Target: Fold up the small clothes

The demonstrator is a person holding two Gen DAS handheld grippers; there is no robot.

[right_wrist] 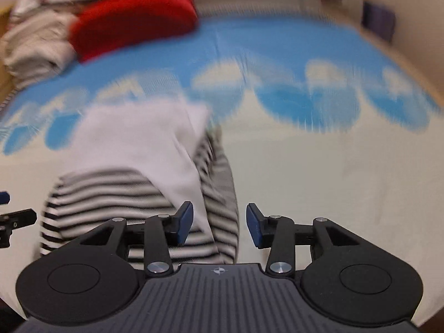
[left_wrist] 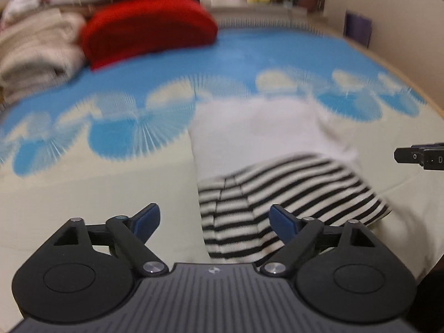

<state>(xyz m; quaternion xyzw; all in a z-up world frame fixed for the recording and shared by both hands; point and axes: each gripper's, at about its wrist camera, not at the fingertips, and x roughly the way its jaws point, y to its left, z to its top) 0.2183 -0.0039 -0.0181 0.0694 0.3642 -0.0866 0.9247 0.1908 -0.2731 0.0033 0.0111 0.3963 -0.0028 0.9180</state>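
A small garment (left_wrist: 266, 149) with a white body and black-and-white striped sleeves lies partly folded on the bed; it also shows in the right wrist view (right_wrist: 138, 149). A striped sleeve (left_wrist: 291, 191) lies across its near end. My left gripper (left_wrist: 215, 222) is open and empty, hovering over the garment's near left edge. My right gripper (right_wrist: 219, 222) is open and empty, over the garment's near right striped edge (right_wrist: 222, 188). The right gripper's tip shows at the right edge of the left wrist view (left_wrist: 419, 156). Both views are motion-blurred.
The bed sheet (left_wrist: 83, 194) is cream near me, blue with white shapes farther off. A red cushion (left_wrist: 147, 27) and folded beige blankets (left_wrist: 36, 52) sit at the far left. A wall (left_wrist: 402, 14) runs along the right.
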